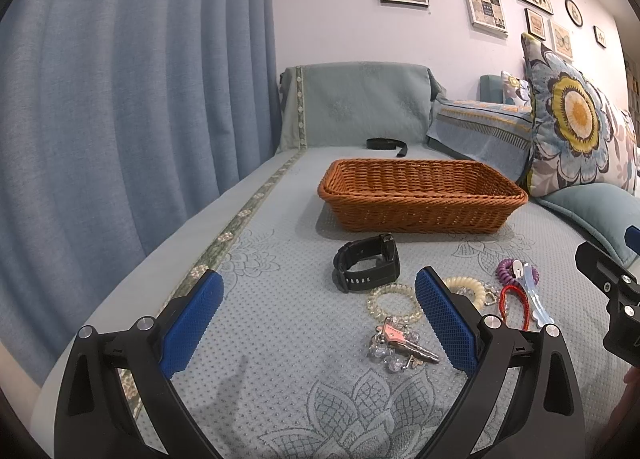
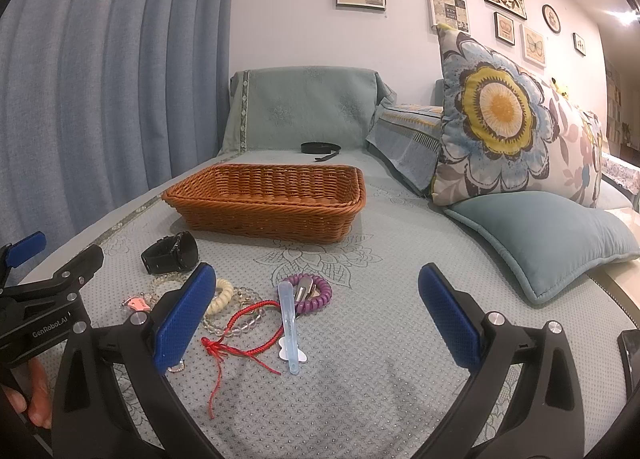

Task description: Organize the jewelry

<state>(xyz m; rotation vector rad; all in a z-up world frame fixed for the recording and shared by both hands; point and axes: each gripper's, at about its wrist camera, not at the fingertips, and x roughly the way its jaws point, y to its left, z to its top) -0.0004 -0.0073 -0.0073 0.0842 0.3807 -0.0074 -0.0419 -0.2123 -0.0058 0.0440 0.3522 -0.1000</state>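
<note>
Both grippers, left (image 1: 318, 313) and right (image 2: 312, 309), gaped wide, empty, over jewelry (image 2: 248, 309) at lower centre on the quilted sofa cover (image 2: 380, 299), wicker basket (image 2: 264, 203) behind, blue curtain (image 2: 100, 79) at left.

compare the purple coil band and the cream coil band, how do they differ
The purple coil band is vivid purple; the cream coil band is pale ivory. The purple one lies in the open with a clip across it; the cream one is partly hidden behind a gripper finger in both views. Both are spiral loops lying flat on the sofa cover.
</note>
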